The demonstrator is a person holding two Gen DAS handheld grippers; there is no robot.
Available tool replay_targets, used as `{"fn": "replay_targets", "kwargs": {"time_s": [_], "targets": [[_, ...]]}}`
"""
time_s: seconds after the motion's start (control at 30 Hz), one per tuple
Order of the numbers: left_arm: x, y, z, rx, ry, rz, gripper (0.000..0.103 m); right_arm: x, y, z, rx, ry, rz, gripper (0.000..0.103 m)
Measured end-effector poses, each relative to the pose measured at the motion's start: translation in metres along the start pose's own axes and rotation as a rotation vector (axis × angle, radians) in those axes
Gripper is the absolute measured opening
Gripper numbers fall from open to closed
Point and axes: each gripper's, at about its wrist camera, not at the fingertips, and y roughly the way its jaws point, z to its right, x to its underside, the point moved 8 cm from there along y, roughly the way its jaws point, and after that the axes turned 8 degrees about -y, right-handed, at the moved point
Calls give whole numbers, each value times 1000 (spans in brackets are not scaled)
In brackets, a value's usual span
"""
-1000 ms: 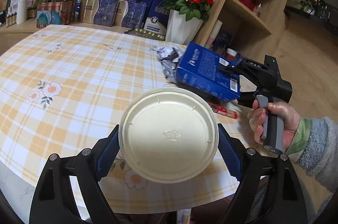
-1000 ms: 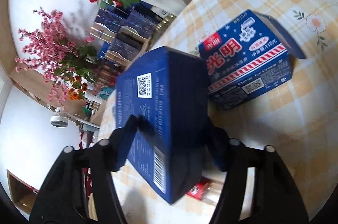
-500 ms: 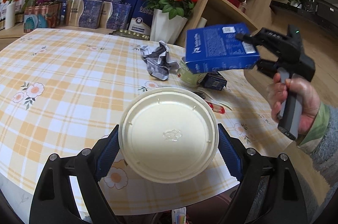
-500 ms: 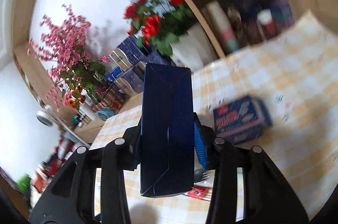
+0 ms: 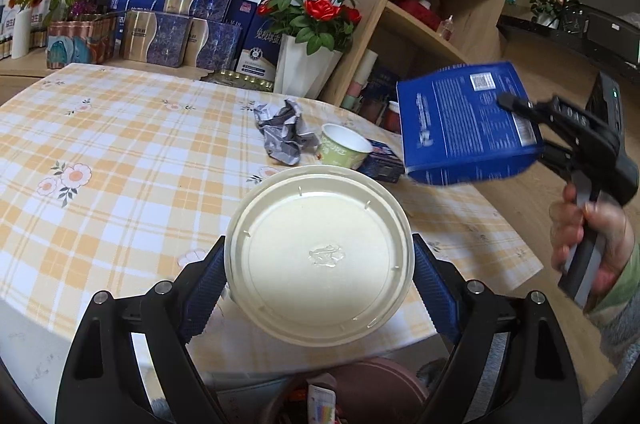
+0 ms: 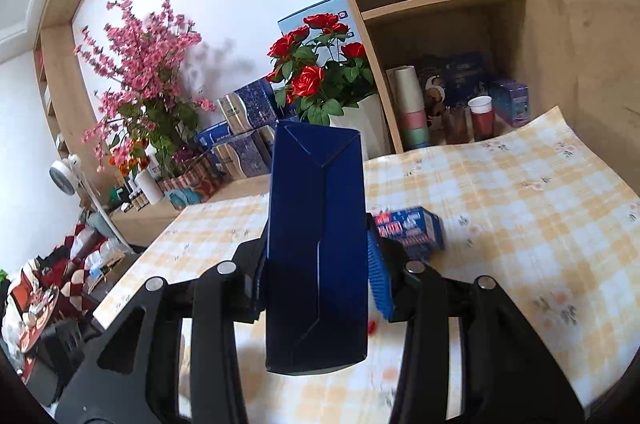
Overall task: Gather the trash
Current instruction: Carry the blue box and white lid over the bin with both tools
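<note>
Showing collection partly done: a white lid (image 5: 318,266) is clamped in the wide-set left tongs (image 5: 318,274), and a blue carton (image 6: 318,248) is gripped aloft by the right tongs (image 6: 316,264). Crumpled foil (image 5: 285,130), a green cup (image 5: 344,146) and a small box (image 6: 410,230) are left on the surface (image 5: 120,152).

paper cup (image 5: 345,146) on the surface (image 5: 120,160), crumpled wrapper (image 5: 285,130) just left of the cup, small carton (image 5: 382,160) just right of it, flower vase (image 5: 304,69) behind it, lidded bowl (image 5: 318,262) before it

2 blue boxes (image 5: 464,124) (image 5: 380,162), 1 cup (image 5: 344,146), 1 lid (image 5: 318,260), 1 crumpled wrapper (image 5: 284,130).
</note>
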Motion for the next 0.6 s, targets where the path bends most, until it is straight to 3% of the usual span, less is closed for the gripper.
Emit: {"fn": "replay_targets", "kwargs": {"time_s": [0.6], "targets": [[51,-84,39,6,51,-2,84,95,-111,-29,-99,73,-149,42]]}}
